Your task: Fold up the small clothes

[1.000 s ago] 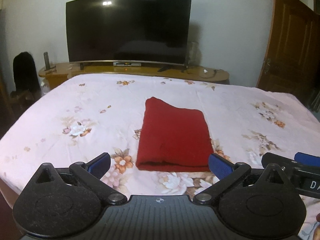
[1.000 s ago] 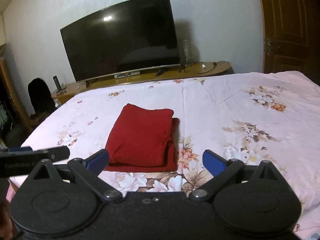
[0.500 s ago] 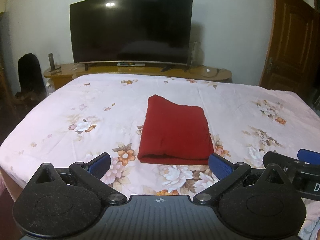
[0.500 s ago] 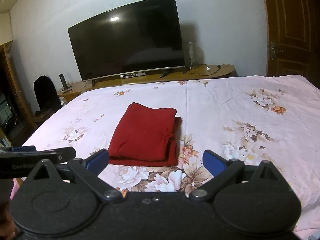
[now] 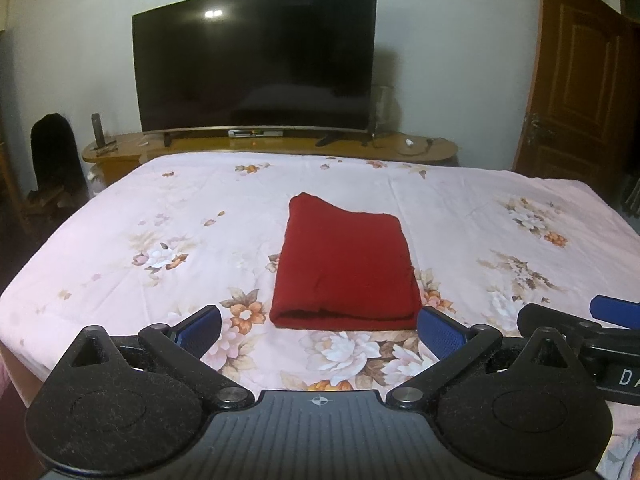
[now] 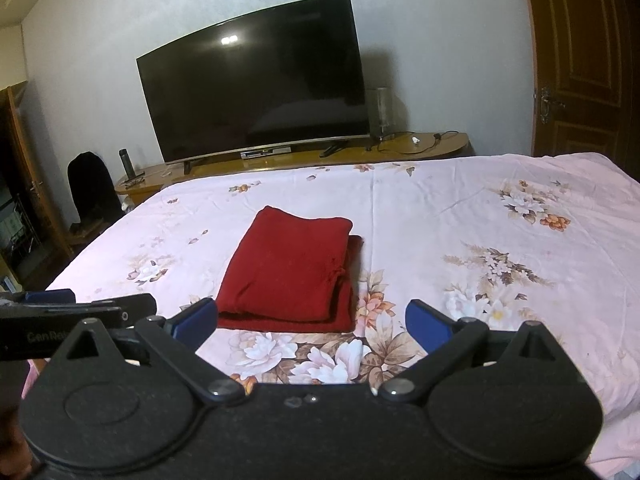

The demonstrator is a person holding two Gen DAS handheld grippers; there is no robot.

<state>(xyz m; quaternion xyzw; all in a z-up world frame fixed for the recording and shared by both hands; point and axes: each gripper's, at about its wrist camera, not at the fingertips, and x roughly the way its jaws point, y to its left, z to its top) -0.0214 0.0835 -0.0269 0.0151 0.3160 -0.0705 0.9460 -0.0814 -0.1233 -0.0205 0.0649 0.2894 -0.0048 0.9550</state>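
Note:
A red garment (image 5: 345, 268) lies folded into a neat rectangle on the pink floral bed sheet (image 5: 160, 224); the right wrist view shows the same garment (image 6: 290, 270) with a lower layer peeking out along its right side. My left gripper (image 5: 319, 330) hovers just short of the garment's near folded edge, open, nothing between its blue pads. My right gripper (image 6: 311, 321) stands open too, also short of the near edge and holding nothing. Each gripper shows at the edge of the other's view.
The bed (image 6: 500, 216) stretches wide to the right and left of the garment. Beyond its far edge stand a wooden TV bench (image 5: 280, 146) and a large dark television (image 5: 256, 64). A brown door (image 5: 580, 76) is at the right, a dark chair (image 5: 54, 152) at the left.
Both grippers have drawn back and risen slightly from the garment, so it looks smaller and farther. The garment itself has not moved. Both grippers stayed open.

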